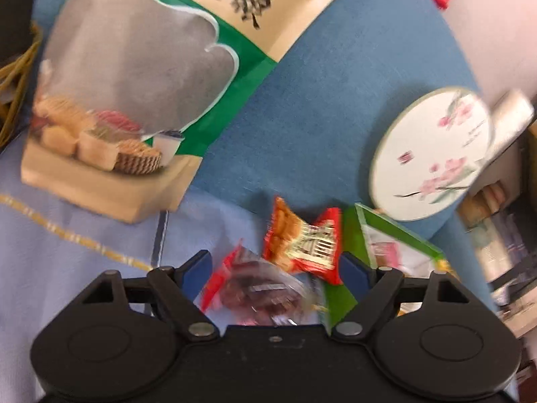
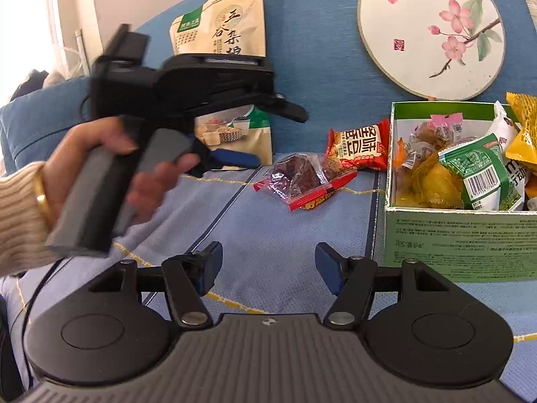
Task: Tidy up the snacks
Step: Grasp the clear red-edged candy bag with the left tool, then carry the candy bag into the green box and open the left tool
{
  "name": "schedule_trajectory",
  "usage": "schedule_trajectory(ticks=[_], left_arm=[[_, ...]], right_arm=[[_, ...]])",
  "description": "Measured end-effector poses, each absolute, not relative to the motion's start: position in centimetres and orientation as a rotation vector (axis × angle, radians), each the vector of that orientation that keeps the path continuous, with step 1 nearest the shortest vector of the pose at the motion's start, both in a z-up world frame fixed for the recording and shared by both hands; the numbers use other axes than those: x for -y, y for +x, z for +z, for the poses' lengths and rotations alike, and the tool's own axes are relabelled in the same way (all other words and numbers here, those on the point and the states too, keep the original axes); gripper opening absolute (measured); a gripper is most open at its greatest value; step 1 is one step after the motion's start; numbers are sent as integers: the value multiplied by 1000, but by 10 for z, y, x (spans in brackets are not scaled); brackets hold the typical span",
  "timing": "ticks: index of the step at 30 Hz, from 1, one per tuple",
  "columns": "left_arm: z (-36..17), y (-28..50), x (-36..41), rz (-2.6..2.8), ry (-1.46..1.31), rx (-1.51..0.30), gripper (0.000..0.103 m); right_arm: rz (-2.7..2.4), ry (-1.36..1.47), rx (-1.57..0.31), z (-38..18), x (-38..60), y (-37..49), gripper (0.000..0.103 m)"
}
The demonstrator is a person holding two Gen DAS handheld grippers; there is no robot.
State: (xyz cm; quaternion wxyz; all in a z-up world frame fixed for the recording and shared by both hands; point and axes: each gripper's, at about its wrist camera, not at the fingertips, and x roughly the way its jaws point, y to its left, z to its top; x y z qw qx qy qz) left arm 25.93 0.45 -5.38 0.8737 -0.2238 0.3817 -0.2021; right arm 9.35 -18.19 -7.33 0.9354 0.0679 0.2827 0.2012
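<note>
On the blue sofa point(image 2: 319, 50), light-blue cover point(image 2: 268, 228) over the seat. Biggest item: tall beige/green grain-snack pouch point(image 2: 231, 20), standing against the backrest, well apart from the box. Probably too big for the box; likely stays out or gets placed separately, a judgement call.

Round flower-print fan point(image 2: 433, 30) leans on the backrest just behind the box. Not a snack, ignore.

Green box point(image 2: 463, 238) sits on the seat at the right, open top, already well filled: green-white packet point(image 2: 483, 171), yellow packets point(image 2: 523, 141), several small wrapped sweets. So most of the sorting looks done.

Left outside: two small packs on the cover just left of the box. Red pack with white lettering point(image 2: 360, 146) lies nearest the box wall, close but whether touching I can't tell. Clear pack with red edge and dark contents point(image 2: 305, 179) lies just in front of it, overlapping or touching at one corner.

Tools: left gripper point(image 1: 277, 265) spread fully wide, angled down right over those two packs; both show between its pads, pads pressing nothing. Left view is motion-blurred. Right gripper point(image 2: 268, 262) also spread, empty, over bare cover, near the box front.

Estimate: mostly complete, two small packs plus possibly the pouch remaining. Clear pack looks like the next pick.
</note>
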Motion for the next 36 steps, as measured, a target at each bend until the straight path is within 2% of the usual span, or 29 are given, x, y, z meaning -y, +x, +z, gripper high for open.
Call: schedule_trajectory(ticks=[1,2,3,4,7,9,10,11,12,14,15,23,24,25,27,28,30,36], left_arm=[[-58,262,0,-412,-437,-810,103],[-64,263,2,-407,-407,-837,96],[-72,262,3,-432,-398,-867,81],[-75,257,1,-453,-402,-869,71],[-76,231,-2,-511,-352,-889,68],[-75,206,-7,-535,-340,-911,70],[-74,196,-10,-538,-349,-917,81],[-74,185,-16,-536,-379,-917,85],[-74,178,-22,-532,-410,-922,83],[-74,171,-33,-531,-483,-927,93],[-74,171,-38,-526,-515,-936,102],[-71,172,-51,-507,-579,-957,102],[-71,172,-50,-509,-548,-961,90],[-73,172,-46,-515,-515,-974,72],[-74,171,-41,-530,-515,-980,68],[-72,171,-39,-539,-526,-986,60],[-68,170,-35,-574,-552,-990,54],[-13,167,1,-653,-451,-867,54]], right_arm=[[411,138,-579,-74,182,94,101],[410,137,-581,-75,183,93,101],[406,135,-584,-75,183,93,101],[401,136,-587,-75,184,92,101],[398,143,-583,-74,185,90,101],[400,141,-593,-73,184,89,101],[408,149,-600,-74,184,88,101],[422,159,-610,-75,183,86,102],[434,165,-619,-76,183,85,102],[449,174,-631,-78,180,83,103],[454,188,-642,-80,180,83,103],[474,368,-692,-90,189,95,103],[473,383,-689,-90,189,98,103],[478,393,-700,-92,189,101,103],[453,377,-723,-95,187,106,89],[448,368,-720,-92,188,105,81],[431,367,-699,-83,193,102,66],[392,351,-522,-44,216,90,64]])
